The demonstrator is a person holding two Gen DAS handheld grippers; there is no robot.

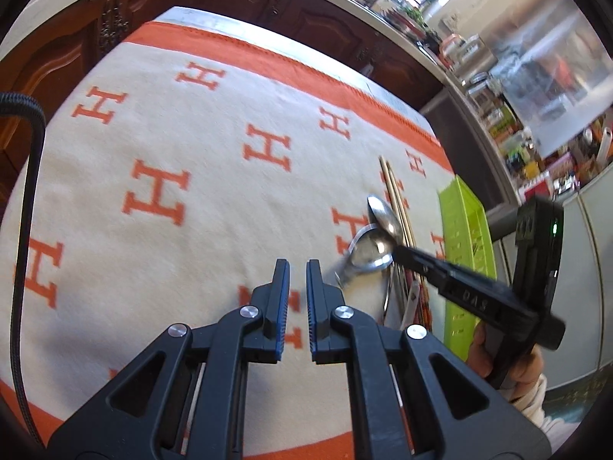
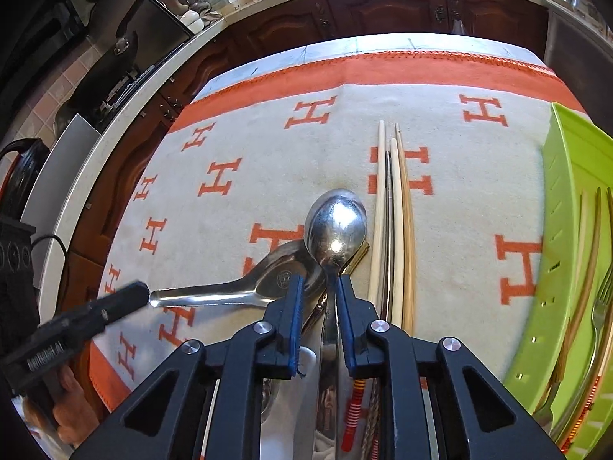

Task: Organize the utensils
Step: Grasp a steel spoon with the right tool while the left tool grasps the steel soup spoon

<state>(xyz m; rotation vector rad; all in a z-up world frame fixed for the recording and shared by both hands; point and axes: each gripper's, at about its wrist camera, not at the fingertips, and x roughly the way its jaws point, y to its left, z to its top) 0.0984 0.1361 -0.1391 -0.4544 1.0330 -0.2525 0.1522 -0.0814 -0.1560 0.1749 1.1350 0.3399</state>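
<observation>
My right gripper (image 2: 320, 291) is shut on the handle of a steel spoon (image 2: 335, 226) and holds it over the cloth; the spoon also shows in the left wrist view (image 1: 385, 218). Under it lies a steel soup spoon (image 2: 214, 295), which shows in the left view too (image 1: 369, 253). Several chopsticks (image 2: 394, 230) lie beside them. My left gripper (image 1: 297, 268) is slightly open and empty, just left of the soup spoon. The lime-green tray (image 2: 555, 199) at the right holds a fork (image 2: 601, 306) and chopsticks.
A cream cloth with orange H marks (image 1: 161, 191) covers the table. Dark wooden cabinets (image 2: 383, 11) stand behind it. A black cable (image 1: 27, 199) hangs at the left. Cluttered shelves (image 1: 536, 134) are at the right.
</observation>
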